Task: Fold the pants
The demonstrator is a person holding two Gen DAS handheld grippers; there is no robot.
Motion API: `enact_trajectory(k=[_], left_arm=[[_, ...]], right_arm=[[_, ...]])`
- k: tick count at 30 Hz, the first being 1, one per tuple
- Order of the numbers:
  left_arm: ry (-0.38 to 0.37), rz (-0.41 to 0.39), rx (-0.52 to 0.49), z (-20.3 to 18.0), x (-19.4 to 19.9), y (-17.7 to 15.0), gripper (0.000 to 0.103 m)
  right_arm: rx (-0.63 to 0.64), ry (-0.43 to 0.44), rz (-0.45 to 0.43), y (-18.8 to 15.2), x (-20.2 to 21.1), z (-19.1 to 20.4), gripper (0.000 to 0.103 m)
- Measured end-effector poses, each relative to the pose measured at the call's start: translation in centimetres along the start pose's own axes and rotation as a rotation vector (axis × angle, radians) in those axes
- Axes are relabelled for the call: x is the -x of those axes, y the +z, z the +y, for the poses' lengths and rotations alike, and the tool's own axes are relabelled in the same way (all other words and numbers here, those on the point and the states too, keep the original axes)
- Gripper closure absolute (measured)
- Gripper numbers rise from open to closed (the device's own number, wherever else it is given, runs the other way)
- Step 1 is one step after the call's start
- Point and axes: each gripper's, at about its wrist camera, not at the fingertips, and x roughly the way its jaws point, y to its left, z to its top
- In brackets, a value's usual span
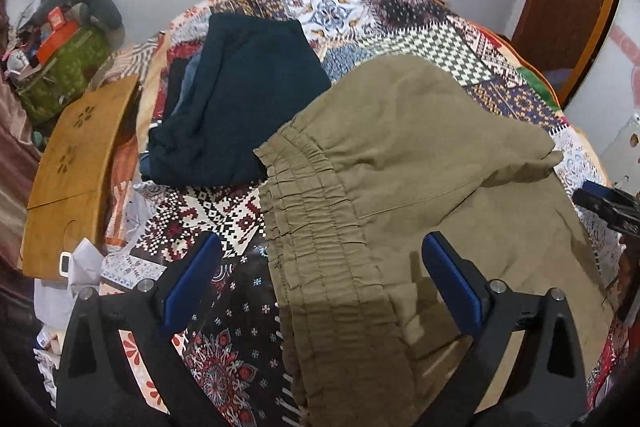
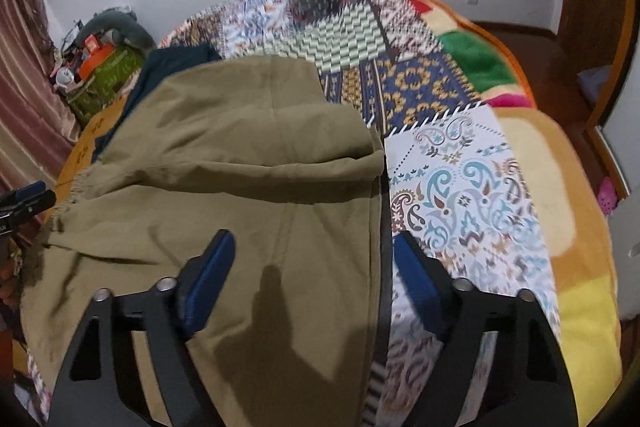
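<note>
Hovering over soft, light olive pants [image 1: 400, 155] on the bed [image 2: 472, 187], both grippers' fingers wide, holding nothing. Limp cloth should drape; likely best pinched at the elastic waistband [image 1: 312, 219] and hem edge [image 2: 376, 227].

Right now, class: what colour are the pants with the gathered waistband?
Olive-khaki pants, plain, no pattern; clearest in the left wrist view.

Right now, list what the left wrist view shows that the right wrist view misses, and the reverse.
Left wrist only: the olive pants' gathered waistband and the wooden board beside the bed. Right wrist only: the paisley patch of the quilt and the pants' right edge between the open right gripper. Both: olive pants, dark folded garment, quilt.
</note>
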Motion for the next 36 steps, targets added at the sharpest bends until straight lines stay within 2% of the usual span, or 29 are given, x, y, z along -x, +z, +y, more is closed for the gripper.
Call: enact_trajectory(k=[3,9,13,16,19,21,29,32,36], left_arm=[[-0.009,0.035,-0.013,0.1,-1.1,0.3,0.001],[-0.035,0.108,-0.021,0.1,-3.0,0.6,0.001],[-0.053,0.15,0.029,1.0,-4.2,0.8,0.001],[-0.08,0.175,0.063,1.6,-4.9,0.6,0.014],[-0.139,0.195,0.094,1.9,-5.6,0.3,0.025],[-0.155,0.193,0.107,2.0,-5.5,0.2,0.027],[-0.169,0.173,0.085,2.4,-3.8,0.2,0.049],[-0.138,0.148,0.051,2.0,-3.0,0.4,0.054],[-0.081,0.121,0.014,1.8,-2.8,0.3,0.054]], right_arm=[[0.041,-0.006,0.048,0.2,-1.3,-0.3,0.046],[0.084,-0.028,0.11,0.8,-3.4,-0.9,0.06],[0.13,-0.042,0.119,1.2,-4.1,-1.0,0.06],[0.179,-0.071,0.119,1.3,-4.4,-0.4,0.062],[0.199,-0.077,0.117,1.1,-4.7,-0.1,0.079],[0.199,-0.072,0.12,1.2,-4.9,-0.1,0.092],[0.185,-0.058,0.106,0.6,-3.3,0.1,0.098],[0.197,-0.058,0.083,0.5,-2.0,0.5,0.098],[0.189,-0.053,0.066,0.0,-0.9,0.6,0.098]])
